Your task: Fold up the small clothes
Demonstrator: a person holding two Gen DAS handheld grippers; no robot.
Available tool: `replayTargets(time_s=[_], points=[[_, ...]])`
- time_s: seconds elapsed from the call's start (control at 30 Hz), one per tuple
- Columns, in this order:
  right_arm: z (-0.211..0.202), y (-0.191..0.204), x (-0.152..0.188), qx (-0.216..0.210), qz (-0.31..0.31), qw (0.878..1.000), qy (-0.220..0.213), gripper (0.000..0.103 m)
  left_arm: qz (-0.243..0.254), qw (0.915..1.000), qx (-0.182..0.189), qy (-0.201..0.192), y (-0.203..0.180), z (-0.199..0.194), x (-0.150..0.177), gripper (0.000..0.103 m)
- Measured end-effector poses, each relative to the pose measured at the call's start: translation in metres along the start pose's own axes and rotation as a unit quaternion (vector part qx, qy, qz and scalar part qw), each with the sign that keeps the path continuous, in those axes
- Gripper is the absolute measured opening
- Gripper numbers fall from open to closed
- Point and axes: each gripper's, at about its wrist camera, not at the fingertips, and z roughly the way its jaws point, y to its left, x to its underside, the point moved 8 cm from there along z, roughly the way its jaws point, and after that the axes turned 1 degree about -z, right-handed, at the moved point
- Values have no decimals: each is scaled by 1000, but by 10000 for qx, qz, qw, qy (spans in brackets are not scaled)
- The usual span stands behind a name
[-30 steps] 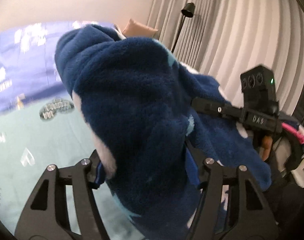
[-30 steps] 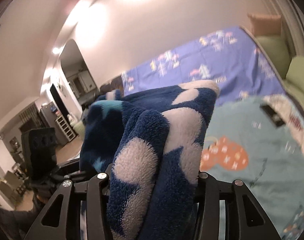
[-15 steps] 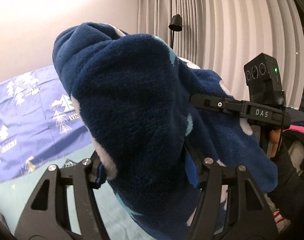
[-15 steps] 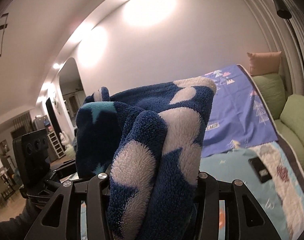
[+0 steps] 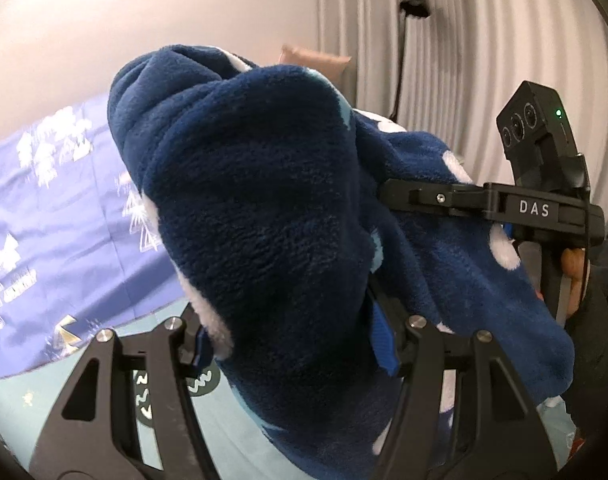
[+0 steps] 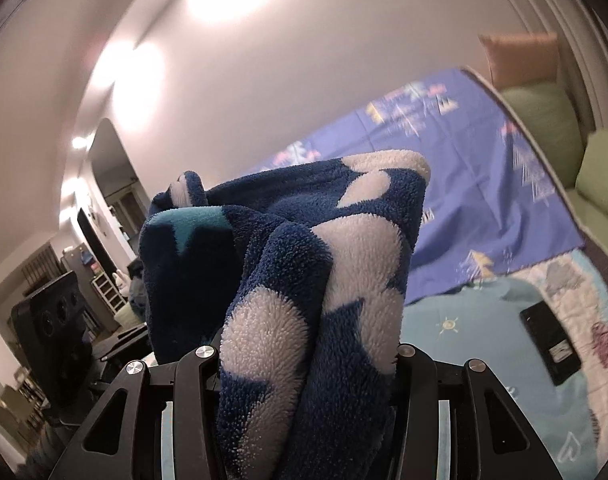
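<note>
Both grippers are clamped on one navy fleece garment with white patches — the left gripper pinches a thick bunched fold, the right gripper another bundle. The garment hangs lifted between them above a light-blue printed bed cover, a purple sheet beyond — a dark phone-like slab lies at right.

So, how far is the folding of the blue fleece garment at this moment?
Done: the fleece garment is picked up, bunched and clear of the bed cover.
In hand: the left gripper and the right gripper each hold a thick bundle of it between the jaws.
Left: no neat fold shows yet. It probably must be laid flat on the cover, folded and smoothed.
</note>
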Motion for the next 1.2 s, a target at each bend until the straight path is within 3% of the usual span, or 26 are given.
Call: replayTargets(time_s=[0.13, 0.3, 0.37, 0.4, 0.47, 0.57, 0.73, 0.9, 0.97, 1.03, 1.2], points=[[69, -44, 11, 79, 280, 9987, 414, 47, -265, 9991, -158, 295, 45, 62, 24, 65], [163, -107, 45, 631, 431, 9910, 1095, 47, -496, 9876, -1268, 785, 101, 142, 65, 65], [189, -128, 67, 784, 527, 9872, 1286, 57, -554, 9901, -1164, 557, 105, 152, 69, 66], [193, -137, 72, 575, 749, 9886, 1176, 58, -656, 9905, -1092, 527, 105, 154, 69, 66], [190, -155, 76, -8, 1440, 9845, 1002, 61, -571, 9917, -1089, 381, 101, 155, 69, 68], [186, -170, 84, -206, 1850, 9782, 925, 61, -156, 9906, -1337, 259, 87, 156, 72, 68], [172, -166, 83, 635, 1541, 9819, 895, 77, 43, 9853, -1657, 423, 84, 165, 70, 68], [136, -154, 77, 1406, 1264, 9775, 933, 79, 543, 9677, -2441, 312, 75, 150, 65, 70], [105, -142, 72, 1711, 990, 9763, 877, 80, 583, 9619, -2667, 146, 72, 128, 63, 78], [73, -130, 70, 1860, 769, 9766, 756, 80, 413, 9649, -2590, 94, 70, 109, 65, 83], [6, -89, 87, 1935, 479, 9780, 612, 80, -218, 9816, -1873, 290, 48, 54, 88, 83]])
